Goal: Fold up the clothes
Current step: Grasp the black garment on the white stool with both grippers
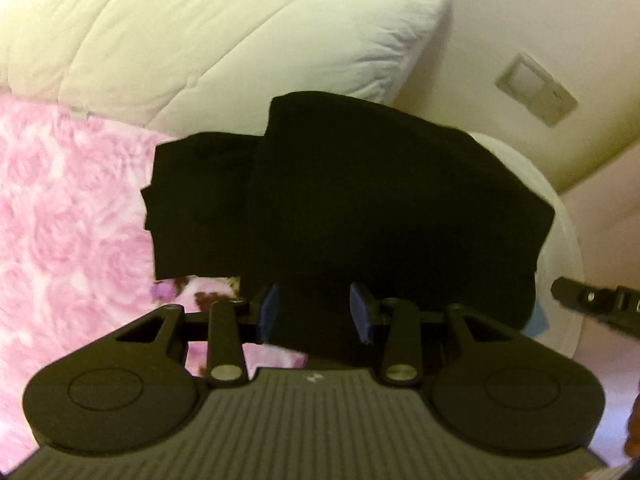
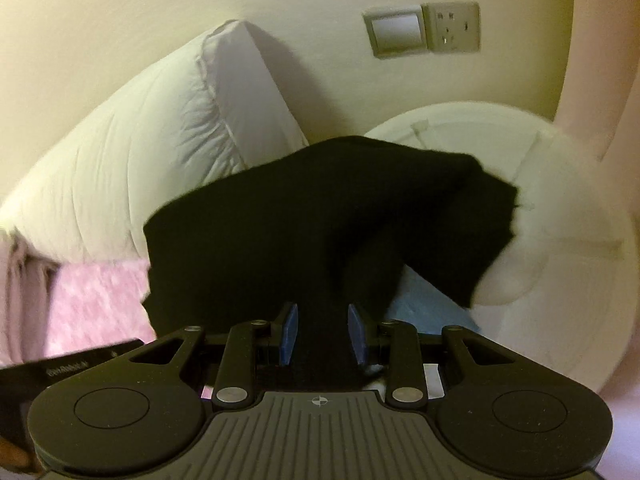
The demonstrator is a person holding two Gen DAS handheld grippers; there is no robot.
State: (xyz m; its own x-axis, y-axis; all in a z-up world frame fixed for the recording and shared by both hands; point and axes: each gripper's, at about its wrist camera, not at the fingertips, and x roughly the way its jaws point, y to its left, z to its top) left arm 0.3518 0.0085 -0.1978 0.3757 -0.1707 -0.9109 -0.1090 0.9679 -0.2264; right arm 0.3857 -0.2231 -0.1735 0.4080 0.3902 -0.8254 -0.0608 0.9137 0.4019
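Pink rose-pattern blanket [image 1: 60,208] underneath you, white duvet [image 1: 200,32] and cream wall behind. Your left gripper [image 1: 314,312] and right gripper [image 2: 322,334] are each clamped on the folded black garment [image 1: 360,200], held up above the blanket. Beyond it: a white round tub [image 2: 560,280], then a wall switch [image 2: 396,30].

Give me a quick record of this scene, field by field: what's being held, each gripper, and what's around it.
garment: black folded cloth, lifted, held by both grippers
left gripper: shut on the cloth's near edge
right gripper: shut on the cloth's near edge
surface below: pink rose-pattern blanket
behind: white pillow against the wall
to the right: round white container, with a blue item under the cloth
wall: switch plate beside socket
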